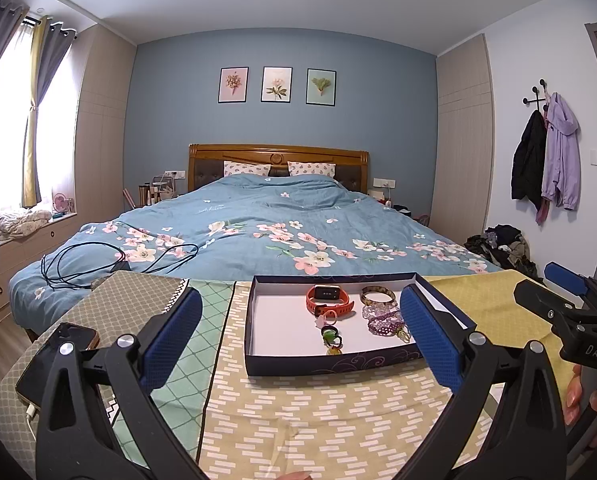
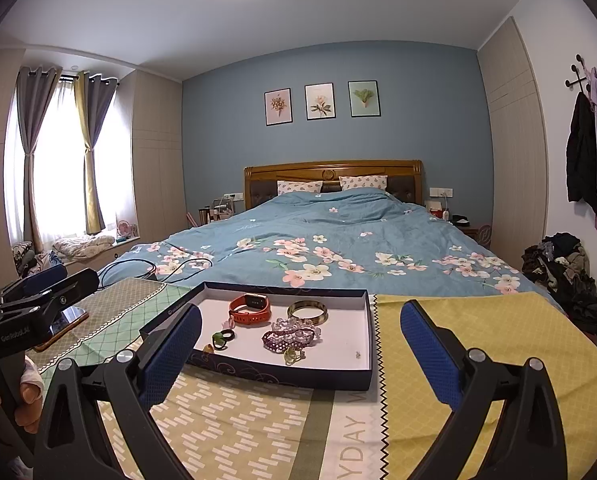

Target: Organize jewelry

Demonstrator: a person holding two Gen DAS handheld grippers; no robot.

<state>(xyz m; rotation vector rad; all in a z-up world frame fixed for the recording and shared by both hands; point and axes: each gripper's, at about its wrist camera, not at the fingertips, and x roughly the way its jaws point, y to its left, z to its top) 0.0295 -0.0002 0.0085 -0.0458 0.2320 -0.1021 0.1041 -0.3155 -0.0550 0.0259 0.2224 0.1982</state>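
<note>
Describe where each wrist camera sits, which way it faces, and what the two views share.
Left wrist: behind the open left gripper, low over the patterned cloth, facing the bed; the right gripper and fingers show at right.
Right wrist: behind the open right gripper, same heading, further right; the left gripper and a hand show at left.
Shared: the jewelry box, orange watch, phone and bed.

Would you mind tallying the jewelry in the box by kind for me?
Watch: 1
Bangle: 1
Purple bead bracelets: a tangled pile, count unclear
Rings and small pieces: at least 4
Total: at least 7, all inside the box.
</note>
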